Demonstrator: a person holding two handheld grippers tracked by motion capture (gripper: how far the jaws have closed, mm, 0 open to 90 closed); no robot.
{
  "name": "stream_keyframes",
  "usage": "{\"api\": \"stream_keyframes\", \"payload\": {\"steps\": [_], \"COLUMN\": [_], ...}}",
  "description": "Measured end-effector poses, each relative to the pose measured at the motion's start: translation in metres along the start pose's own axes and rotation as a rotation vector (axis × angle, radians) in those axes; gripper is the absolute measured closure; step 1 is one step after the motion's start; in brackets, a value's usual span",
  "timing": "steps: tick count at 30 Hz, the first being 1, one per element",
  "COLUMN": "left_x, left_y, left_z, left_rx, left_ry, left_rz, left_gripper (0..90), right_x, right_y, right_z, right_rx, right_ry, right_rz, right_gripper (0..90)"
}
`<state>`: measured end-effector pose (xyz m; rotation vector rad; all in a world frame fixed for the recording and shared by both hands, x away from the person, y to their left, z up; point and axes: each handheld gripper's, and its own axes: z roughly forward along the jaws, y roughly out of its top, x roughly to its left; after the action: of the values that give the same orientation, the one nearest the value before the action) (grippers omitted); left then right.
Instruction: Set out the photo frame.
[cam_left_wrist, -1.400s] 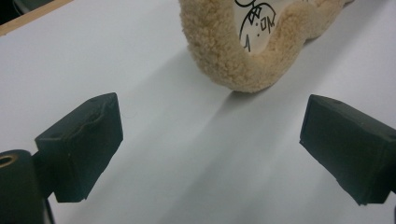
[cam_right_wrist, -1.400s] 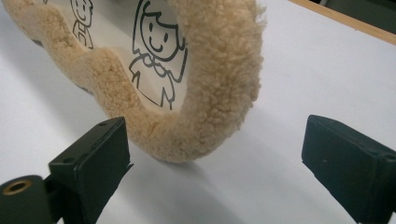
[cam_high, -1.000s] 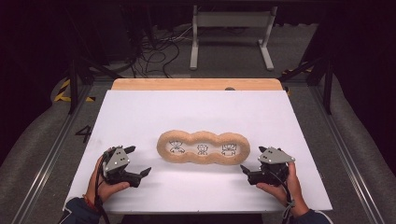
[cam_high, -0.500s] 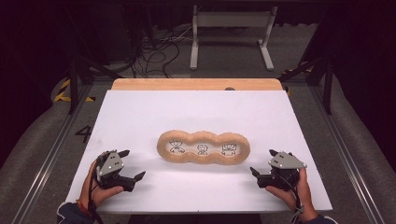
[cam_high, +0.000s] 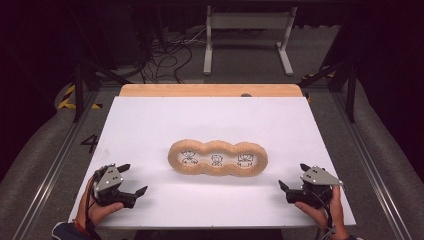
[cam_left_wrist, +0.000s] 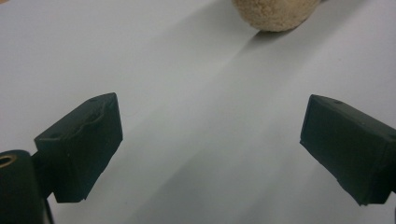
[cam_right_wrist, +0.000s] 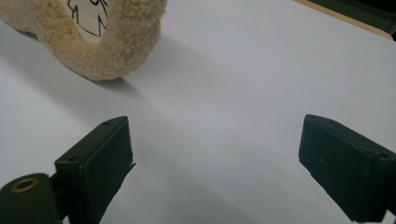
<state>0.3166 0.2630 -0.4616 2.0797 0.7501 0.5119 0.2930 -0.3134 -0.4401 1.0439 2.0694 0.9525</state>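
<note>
You are holding the left tool (cam_high: 127, 181) and right tool (cam_high: 295, 179) with jaws spread wide and empty at the white counter's (cam_high: 150, 125) near corners, flanking the fleecy three-lobed frame (cam_high: 218, 159) lying mid-counter, likely light and soft, best pinched at its plush end lobes.

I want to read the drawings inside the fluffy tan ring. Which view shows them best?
The high view: the whole fluffy ring with all three drawings. The right gripper view catches one end with part of one drawing; the left gripper view, just a bit of fleece edge.
</note>
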Motion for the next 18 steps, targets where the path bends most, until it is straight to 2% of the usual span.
{"api": "stream_keyframes", "payload": {"steps": [3,6,10,13,15,18], "left_x": [0.003,0.006,0.004,0.002,0.001,0.002], "left_y": [-0.005,-0.009,-0.007,-0.004,-0.005,-0.005], "left_z": [-0.005,-0.009,-0.008,-0.005,-0.002,-0.001], "left_rx": [0.004,-0.003,0.003,-0.001,0.013,0.02], "left_ry": [0.027,0.03,0.038,0.031,0.025,0.03], "left_rz": [-0.024,-0.05,-0.039,-0.028,-0.022,-0.022], "left_gripper": [6.0,6.0,6.0,5.9,5.9,5.8], "right_x": [0.0,-0.001,-0.002,-0.002,-0.003,-0.002], "right_y": [-0.004,-0.007,-0.009,-0.011,-0.012,-0.01], "right_z": [-0.001,-0.002,-0.001,-0.001,-0.003,-0.005], "right_rx": [0.003,0.005,0.005,0.018,0.023,0.009], "right_ry": [-0.003,-0.006,-0.006,-0.01,-0.02,-0.029], "right_rz": [-0.006,-0.007,0.007,-0.003,-0.003,-0.002], "right_gripper": [9.7,9.9,9.9,10.0,10.0,10.0]}}
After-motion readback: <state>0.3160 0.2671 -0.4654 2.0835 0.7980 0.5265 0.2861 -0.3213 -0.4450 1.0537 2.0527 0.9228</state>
